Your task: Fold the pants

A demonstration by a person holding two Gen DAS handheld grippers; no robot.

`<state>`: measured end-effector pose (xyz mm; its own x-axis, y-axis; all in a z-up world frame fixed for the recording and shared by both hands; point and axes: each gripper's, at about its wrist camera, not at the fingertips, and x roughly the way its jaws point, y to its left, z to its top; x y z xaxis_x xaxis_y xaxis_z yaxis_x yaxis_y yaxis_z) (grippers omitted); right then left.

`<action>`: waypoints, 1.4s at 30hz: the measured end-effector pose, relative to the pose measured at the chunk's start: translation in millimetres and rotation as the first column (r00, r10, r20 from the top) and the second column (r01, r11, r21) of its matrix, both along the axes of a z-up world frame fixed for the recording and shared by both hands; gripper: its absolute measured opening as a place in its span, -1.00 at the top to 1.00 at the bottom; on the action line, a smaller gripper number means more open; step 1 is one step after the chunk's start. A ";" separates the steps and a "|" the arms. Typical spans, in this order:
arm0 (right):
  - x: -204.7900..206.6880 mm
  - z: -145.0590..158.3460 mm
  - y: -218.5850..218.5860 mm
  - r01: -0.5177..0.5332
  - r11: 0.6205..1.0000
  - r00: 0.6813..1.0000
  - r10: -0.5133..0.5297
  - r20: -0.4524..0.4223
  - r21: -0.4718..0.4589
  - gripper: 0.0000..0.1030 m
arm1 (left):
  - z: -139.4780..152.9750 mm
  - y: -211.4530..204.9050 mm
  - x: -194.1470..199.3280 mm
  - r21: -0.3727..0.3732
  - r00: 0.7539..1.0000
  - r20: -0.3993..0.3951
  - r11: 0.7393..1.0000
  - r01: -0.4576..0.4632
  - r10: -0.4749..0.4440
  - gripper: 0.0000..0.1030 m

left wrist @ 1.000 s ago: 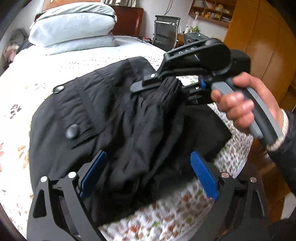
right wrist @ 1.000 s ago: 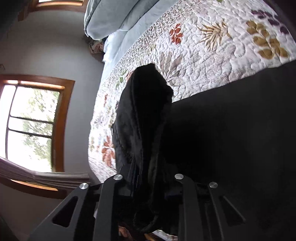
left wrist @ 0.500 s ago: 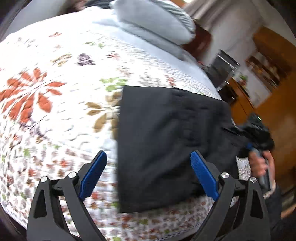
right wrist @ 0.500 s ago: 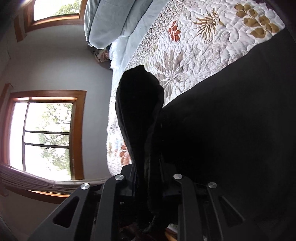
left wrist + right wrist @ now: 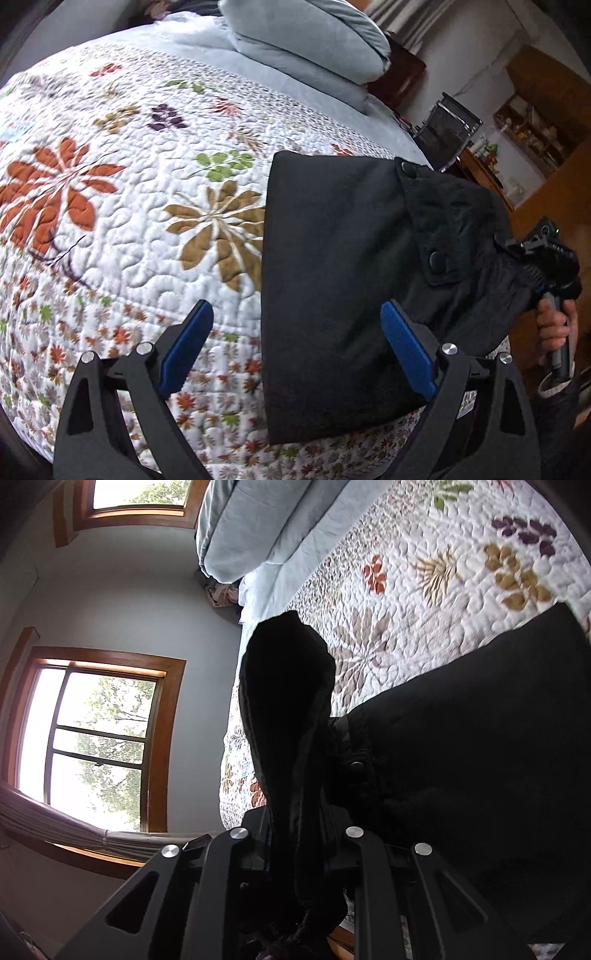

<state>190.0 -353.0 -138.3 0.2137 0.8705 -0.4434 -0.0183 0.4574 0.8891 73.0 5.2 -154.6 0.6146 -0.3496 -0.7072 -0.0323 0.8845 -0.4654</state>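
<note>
With the pants lying on the quilt as a flat black panel, my left gripper hovers spread and empty while my right gripper pinches the bunched waistband end (one more fold, I judge, remains).

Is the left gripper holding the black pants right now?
No, the left gripper has its jaws spread wide open above the black fabric pants, gripping nothing.

The black fabric pants bunch up and hide the right gripper's fingertips. The small items on the wooden wall shelf are too tiny to identify.
</note>
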 end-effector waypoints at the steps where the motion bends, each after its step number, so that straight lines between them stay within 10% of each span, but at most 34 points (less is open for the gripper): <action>1: -0.9 2.9 -5.0 0.008 1.000 1.000 -0.008 0.004 -0.004 0.65 | 0.5 -2.0 -0.2 0.009 1.000 0.002 1.000 0.006 -0.006 -0.78; 42: -22.1 -60.3 -122.6 0.161 0.976 0.983 -0.173 -0.067 -0.146 0.41 | -1.0 -82.9 23.9 0.257 0.989 -0.002 0.956 0.143 -0.148 -0.80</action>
